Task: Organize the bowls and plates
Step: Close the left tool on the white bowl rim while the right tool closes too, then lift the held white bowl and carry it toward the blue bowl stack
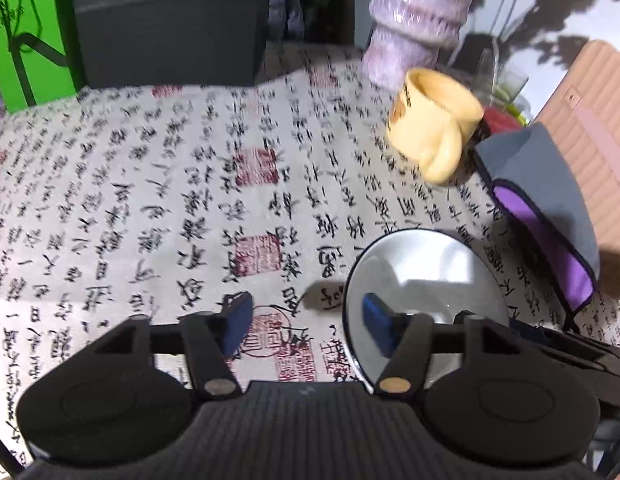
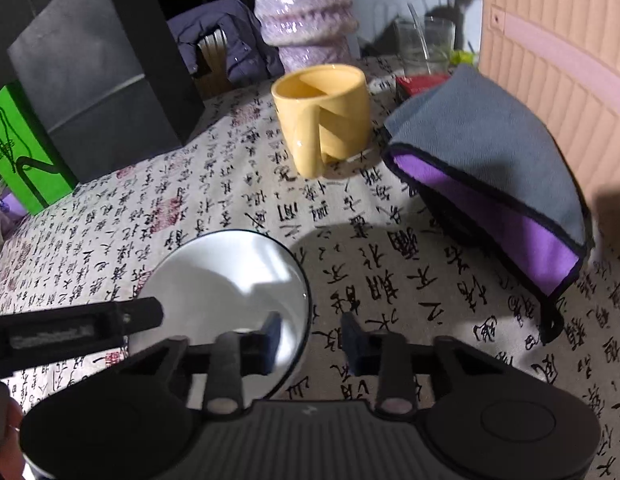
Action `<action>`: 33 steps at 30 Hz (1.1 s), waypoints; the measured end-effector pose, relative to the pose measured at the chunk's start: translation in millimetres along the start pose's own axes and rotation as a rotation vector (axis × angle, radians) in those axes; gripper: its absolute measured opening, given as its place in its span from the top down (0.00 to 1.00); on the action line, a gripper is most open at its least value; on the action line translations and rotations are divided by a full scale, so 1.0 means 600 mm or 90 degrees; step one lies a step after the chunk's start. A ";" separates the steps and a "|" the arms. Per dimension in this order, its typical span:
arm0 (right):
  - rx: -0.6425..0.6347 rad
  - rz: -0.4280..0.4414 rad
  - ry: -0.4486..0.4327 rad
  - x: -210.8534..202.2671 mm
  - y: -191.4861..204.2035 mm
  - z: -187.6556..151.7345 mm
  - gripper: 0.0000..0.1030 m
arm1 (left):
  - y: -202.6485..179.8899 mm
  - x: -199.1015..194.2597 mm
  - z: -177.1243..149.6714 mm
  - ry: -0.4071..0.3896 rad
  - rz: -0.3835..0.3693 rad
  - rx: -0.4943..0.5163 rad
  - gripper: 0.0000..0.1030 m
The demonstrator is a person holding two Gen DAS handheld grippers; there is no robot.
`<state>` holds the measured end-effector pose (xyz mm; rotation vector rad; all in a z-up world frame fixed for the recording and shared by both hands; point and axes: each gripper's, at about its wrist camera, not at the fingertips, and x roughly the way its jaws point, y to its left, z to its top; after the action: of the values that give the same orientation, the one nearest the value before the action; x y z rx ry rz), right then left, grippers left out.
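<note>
A shiny round steel plate (image 1: 426,280) is lying flat on the calligraphy-printed tablecloth (image 1: 150,184), face up and mirroring the room; being round, it is showing no long axis or pointing direction. In the left wrist view it is sitting to the right of centre, and the left gripper (image 1: 306,328) is hovering with its jaws spread wide, its right blue pad (image 1: 376,320) over the plate's near-left part and its other pad over bare cloth. Nothing is sitting between them. In the right wrist view the same plate (image 2: 230,276) is lying left of centre, and the right gripper (image 2: 312,344) is also standing with jaws spread and gripping nothing, its left finger over the plate's near-right rim and the other over the cloth. A black bar of the other tool (image 2: 70,332) is reaching in from the left over the plate's near edge.

Open cloth is stretching to the left of the plate and beyond it toward the far side. A yellow mug (image 2: 324,116) is standing upright well beyond the plate (its handle is facing the camera). To the right, a folded grey and purple cloth (image 2: 494,172) is lying near the plate's far-right side, with a ribbed tan board (image 2: 558,60) behind it. Farther back, a black box (image 2: 98,76), a green carton (image 2: 22,148), a lilac vase (image 2: 302,16) and a clear glass (image 2: 426,44) are lining the table's far edge.
</note>
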<state>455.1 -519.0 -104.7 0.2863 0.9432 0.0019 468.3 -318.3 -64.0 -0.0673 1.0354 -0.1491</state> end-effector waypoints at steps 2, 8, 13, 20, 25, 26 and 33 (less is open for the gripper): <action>0.006 0.009 0.010 0.005 -0.002 0.001 0.82 | -0.008 0.016 0.003 0.032 0.004 -0.001 0.57; 0.029 0.013 0.013 0.008 0.001 0.001 0.90 | -0.043 0.024 0.001 0.050 0.004 0.037 0.91; 0.064 0.007 0.015 0.006 -0.007 0.000 0.91 | -0.049 0.017 -0.003 0.047 0.005 0.041 0.91; 0.066 0.007 0.006 -0.010 -0.001 -0.005 0.91 | -0.048 0.000 -0.007 0.035 0.010 0.045 0.91; 0.061 0.007 -0.003 -0.029 0.010 -0.009 0.91 | -0.039 -0.020 -0.012 0.026 0.006 0.043 0.91; 0.060 0.006 -0.004 -0.033 0.013 -0.010 0.91 | -0.037 -0.025 -0.013 0.024 0.006 0.043 0.91; 0.048 0.009 -0.020 -0.064 0.038 -0.019 0.91 | -0.019 -0.064 -0.024 0.001 0.004 0.039 0.91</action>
<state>426.0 -499.3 -74.8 0.3616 0.9118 -0.0248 435.9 -323.6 -37.3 -0.0088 1.0324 -0.1753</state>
